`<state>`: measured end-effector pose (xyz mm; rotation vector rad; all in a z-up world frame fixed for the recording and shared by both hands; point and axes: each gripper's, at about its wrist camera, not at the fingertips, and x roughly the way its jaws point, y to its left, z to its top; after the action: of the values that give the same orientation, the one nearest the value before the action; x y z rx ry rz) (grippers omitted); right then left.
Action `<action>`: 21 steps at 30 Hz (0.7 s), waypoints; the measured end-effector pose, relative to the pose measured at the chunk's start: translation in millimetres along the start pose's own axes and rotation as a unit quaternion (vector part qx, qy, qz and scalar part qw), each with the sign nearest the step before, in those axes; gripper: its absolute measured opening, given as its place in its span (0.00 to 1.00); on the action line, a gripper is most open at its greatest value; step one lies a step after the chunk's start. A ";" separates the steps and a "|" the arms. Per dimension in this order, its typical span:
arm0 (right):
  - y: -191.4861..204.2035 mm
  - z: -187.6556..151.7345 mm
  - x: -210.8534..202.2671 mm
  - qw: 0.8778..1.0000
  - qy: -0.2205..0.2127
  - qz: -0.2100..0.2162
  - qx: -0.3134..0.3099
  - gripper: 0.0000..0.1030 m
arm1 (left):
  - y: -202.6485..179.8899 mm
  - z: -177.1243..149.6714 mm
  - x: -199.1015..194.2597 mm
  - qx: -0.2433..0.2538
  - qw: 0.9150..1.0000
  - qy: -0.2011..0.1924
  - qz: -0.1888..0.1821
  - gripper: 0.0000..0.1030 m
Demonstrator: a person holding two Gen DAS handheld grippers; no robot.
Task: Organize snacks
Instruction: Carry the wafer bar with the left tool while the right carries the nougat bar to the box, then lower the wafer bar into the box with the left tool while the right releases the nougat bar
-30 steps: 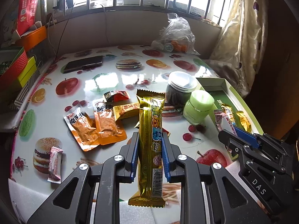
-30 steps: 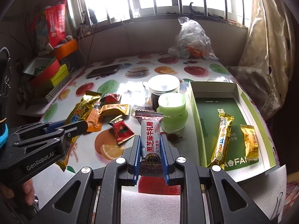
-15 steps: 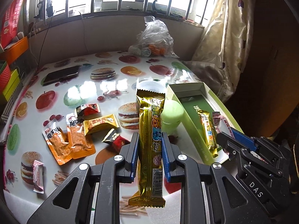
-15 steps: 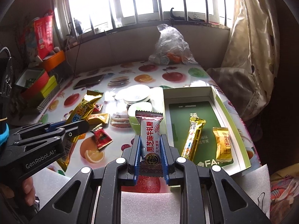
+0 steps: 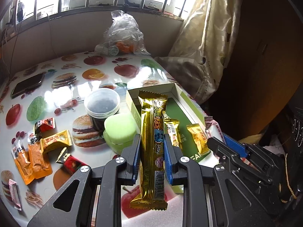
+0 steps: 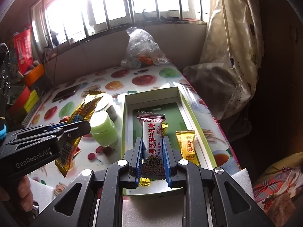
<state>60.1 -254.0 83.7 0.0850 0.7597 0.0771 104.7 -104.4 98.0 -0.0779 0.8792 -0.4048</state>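
My left gripper is shut on a long gold snack bar, held upright over the near left edge of the green-lined box. My right gripper is shut on a white candy packet with red print, above the box. In the box lie a small gold bar and a yellow packet. The right gripper also shows at the right of the left wrist view, the left one at the left of the right wrist view. Loose snacks remain on the table's left.
A green jar and a dark lidded jar stand just left of the box. A phone lies far left, a plastic bag at the back by the window. A curtain hangs right of the table's edge.
Both grippers have swung right with their snacks, from over the loose pile and jars to over the box. The grips have not changed.
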 end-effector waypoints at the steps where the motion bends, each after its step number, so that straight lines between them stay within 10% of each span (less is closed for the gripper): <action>1: -4.6 0.8 2.2 1.000 0.002 -0.003 0.003 0.18 | -2.8 0.8 4.1 -0.001 1.000 0.003 -0.002 0.23; 21: -54.2 0.6 57.2 0.998 0.046 -0.022 0.039 0.18 | -29.7 20.4 85.8 -0.004 0.998 0.059 0.007 0.23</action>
<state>104.0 -302.1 39.3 0.1387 0.8569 0.0098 159.6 -166.1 55.1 -0.0568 0.9977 -0.3962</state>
